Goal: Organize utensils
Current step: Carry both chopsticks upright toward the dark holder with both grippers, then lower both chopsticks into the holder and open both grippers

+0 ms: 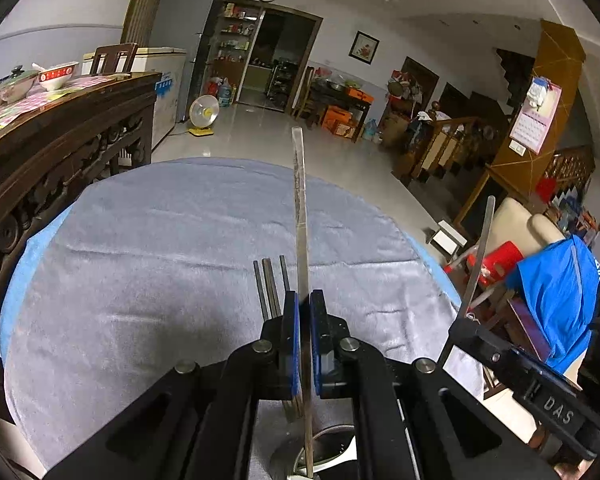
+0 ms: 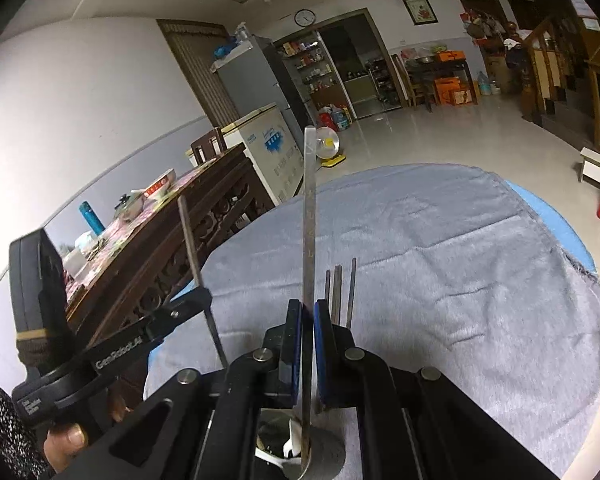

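Observation:
My left gripper (image 1: 303, 300) is shut on a long metal chopstick (image 1: 300, 208) that stands upright between its blue pads. My right gripper (image 2: 307, 308) is shut on a flat metal utensil handle (image 2: 309, 200), also upright. Three dark metal chopsticks (image 1: 271, 284) stick up just left of the left gripper; they also show in the right wrist view (image 2: 340, 292). Below both grippers sits a round metal holder (image 2: 324, 460) with a white spoon (image 2: 292, 448) in it. Each gripper shows in the other's view, the right (image 1: 466, 318) and the left (image 2: 204, 294).
A round table under a grey towel (image 1: 160, 260) over a blue cloth fills the foreground. A dark carved wooden table (image 1: 60, 132) with bowls stands to the left. A blue bag (image 1: 556, 292) and red stool (image 1: 500, 260) are to the right.

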Demonstrator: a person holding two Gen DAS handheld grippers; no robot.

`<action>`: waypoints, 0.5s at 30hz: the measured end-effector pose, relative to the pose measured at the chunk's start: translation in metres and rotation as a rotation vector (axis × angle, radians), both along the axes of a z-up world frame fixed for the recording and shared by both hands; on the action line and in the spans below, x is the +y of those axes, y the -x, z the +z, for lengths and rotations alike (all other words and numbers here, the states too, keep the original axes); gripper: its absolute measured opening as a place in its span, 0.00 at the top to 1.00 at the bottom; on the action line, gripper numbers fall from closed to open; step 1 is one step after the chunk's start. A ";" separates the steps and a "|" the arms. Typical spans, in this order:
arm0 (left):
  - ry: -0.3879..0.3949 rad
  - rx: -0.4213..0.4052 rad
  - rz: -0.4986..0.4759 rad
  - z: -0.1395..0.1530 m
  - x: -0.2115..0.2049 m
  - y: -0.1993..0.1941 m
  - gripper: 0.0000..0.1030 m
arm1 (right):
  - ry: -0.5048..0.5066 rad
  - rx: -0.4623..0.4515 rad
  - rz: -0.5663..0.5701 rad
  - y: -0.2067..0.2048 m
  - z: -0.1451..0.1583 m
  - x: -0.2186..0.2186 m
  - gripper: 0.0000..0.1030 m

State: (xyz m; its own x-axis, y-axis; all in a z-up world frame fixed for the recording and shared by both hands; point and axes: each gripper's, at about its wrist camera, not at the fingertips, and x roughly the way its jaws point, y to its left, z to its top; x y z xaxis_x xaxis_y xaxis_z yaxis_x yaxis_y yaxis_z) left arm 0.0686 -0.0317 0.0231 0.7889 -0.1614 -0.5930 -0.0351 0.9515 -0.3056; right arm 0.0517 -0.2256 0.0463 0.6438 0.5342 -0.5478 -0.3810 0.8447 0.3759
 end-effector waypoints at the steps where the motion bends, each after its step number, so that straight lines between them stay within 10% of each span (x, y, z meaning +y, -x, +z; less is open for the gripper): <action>1: -0.004 -0.001 -0.002 -0.001 -0.001 0.001 0.95 | 0.002 0.001 0.001 0.001 -0.001 0.000 0.93; 15: -0.064 -0.031 -0.018 -0.013 -0.017 0.019 0.95 | 0.026 0.013 0.011 0.021 -0.017 -0.001 0.93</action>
